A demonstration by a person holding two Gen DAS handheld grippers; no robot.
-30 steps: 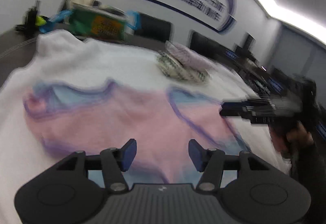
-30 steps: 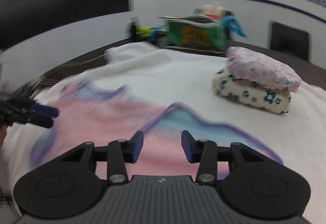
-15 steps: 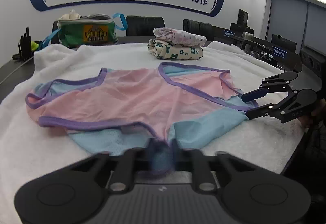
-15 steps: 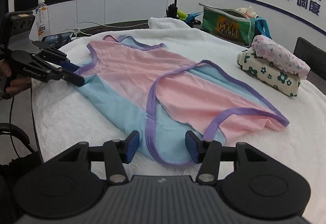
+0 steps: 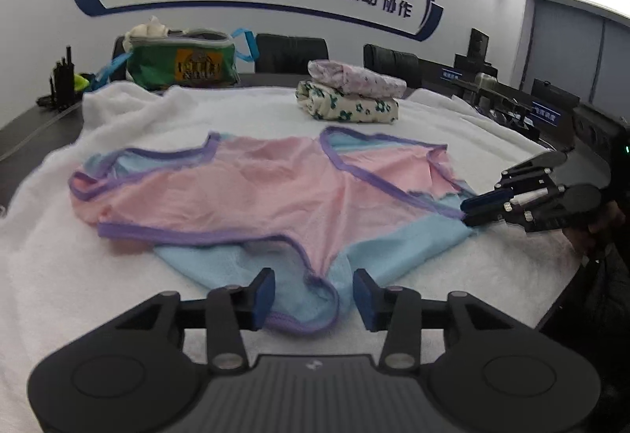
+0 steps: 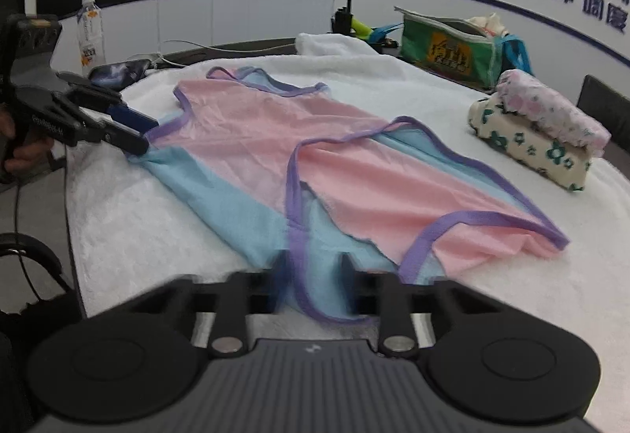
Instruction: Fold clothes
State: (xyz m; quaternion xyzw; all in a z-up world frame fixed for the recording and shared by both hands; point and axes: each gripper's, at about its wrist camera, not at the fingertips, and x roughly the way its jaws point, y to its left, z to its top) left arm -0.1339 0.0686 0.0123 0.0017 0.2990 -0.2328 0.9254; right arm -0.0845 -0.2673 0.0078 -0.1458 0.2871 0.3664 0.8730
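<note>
Pink-and-blue garment (image 5: 275, 196) with purple trim lies spread flat on a white towel (image 5: 59, 275) covering the table, centre of both views. Left gripper (image 5: 313, 297) sits at 6 o'clock in the left wrist view; its jaws are opening, blue pads apart, and a purple-edged blue corner of the garment lies between them with gaps on both sides, no pad pressing on it. In the right wrist view the same gripper shows at 9 o'clock, held by a hand (image 6: 23, 153), tips at the garment's blue edge.

Right gripper (image 6: 315, 275) at 6 o'clock in its own view, blurred; jaws closing, purple trim and blue cloth between the fingers, pads look not quite on the fabric yet. In the left wrist view it is at 3 o'clock, tips nearly together at the garment's right edge; cannot tell if cloth is pinched there.

Two folded floral clothes (image 5: 350, 98), stacked, sit at 1 o'clock past the garment, apart from it. Green bag (image 5: 185, 64) at 11 o'clock on the far table edge. Water bottle (image 6: 90, 31) at 10 o'clock in the right wrist view.
</note>
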